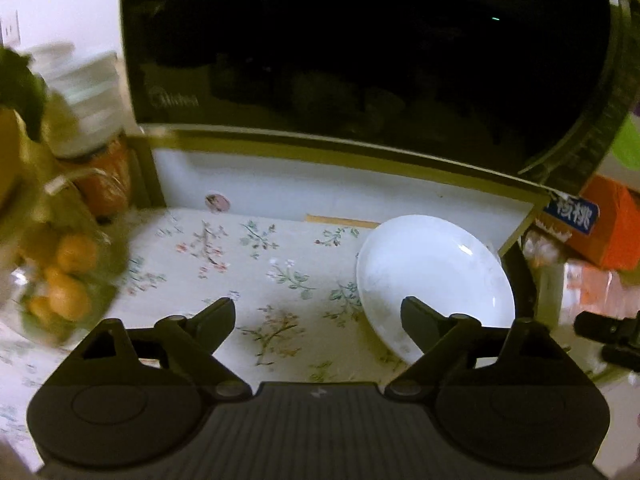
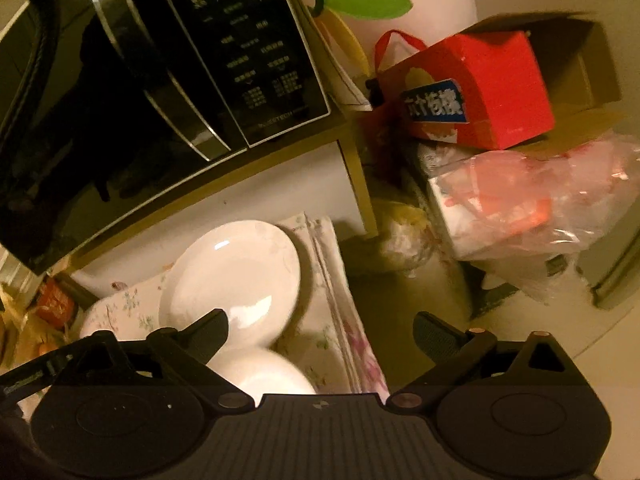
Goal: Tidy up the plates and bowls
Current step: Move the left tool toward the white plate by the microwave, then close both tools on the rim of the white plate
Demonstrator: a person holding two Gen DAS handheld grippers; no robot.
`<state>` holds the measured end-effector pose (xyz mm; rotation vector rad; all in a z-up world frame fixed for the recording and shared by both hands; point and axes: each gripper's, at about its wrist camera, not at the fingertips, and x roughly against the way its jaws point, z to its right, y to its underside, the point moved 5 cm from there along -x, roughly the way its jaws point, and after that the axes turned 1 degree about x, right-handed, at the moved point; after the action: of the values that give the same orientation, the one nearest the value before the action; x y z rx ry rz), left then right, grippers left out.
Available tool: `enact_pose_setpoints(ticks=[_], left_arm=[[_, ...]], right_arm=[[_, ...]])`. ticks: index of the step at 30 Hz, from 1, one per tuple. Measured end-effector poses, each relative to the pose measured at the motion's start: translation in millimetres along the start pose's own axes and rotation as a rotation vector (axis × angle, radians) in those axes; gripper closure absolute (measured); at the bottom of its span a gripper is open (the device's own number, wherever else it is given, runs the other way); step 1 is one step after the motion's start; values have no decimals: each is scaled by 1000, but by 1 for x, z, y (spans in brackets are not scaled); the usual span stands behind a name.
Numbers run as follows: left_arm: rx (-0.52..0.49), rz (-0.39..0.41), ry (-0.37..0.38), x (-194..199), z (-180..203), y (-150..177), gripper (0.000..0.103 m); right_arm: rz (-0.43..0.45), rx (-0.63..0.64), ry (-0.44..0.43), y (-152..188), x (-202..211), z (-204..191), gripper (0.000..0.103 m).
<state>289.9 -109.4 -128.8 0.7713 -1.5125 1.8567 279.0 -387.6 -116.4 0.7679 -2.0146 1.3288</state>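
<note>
Left gripper (image 1: 318,322): jaws wide, nothing held, right fingertip over white plate (image 1: 436,280) on floral tablecloth (image 1: 240,256) below microwave (image 1: 360,60). Right gripper (image 2: 320,338): also wide, empty.

We see a glossy, smooth white ceramic plate (image 1: 434,276) on matt floral cloth (image 1: 248,264); the microwave door (image 1: 360,48) is glossy black glass, the claws' (image 1: 320,322) housing matt ribbed plastic.

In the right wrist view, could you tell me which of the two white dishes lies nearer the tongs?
The lower white dish, partly hidden behind the tongs' body. The other white plate lies farther off, toward the microwave.
</note>
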Motion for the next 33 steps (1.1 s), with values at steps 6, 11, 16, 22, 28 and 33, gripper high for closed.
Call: enact_pose_setpoints(ticks=[6,11,16,22,28,33], left_arm=[[5,-43,30,-37,7,3,35],[24,-96,55,-65,7,8,57],[46,-110,102,-82,10,12,66],[24,-125,127,-86,22,8,92],[23,-93,133,-77,20,2,94],[30,-68,118,-70,13,-3,94]], right_arm=[[-23,-100,-114,-1,-39,1,31],[-56,-131,-138,-1,-69,0,53],[-87,-123,-152,1,-90,-7,68],[-122,-86,-111,6,-103,-13,93],[-105,-86,-100,3,-96,-16,93],[-99,-68,-109,1,-96,-24,93]])
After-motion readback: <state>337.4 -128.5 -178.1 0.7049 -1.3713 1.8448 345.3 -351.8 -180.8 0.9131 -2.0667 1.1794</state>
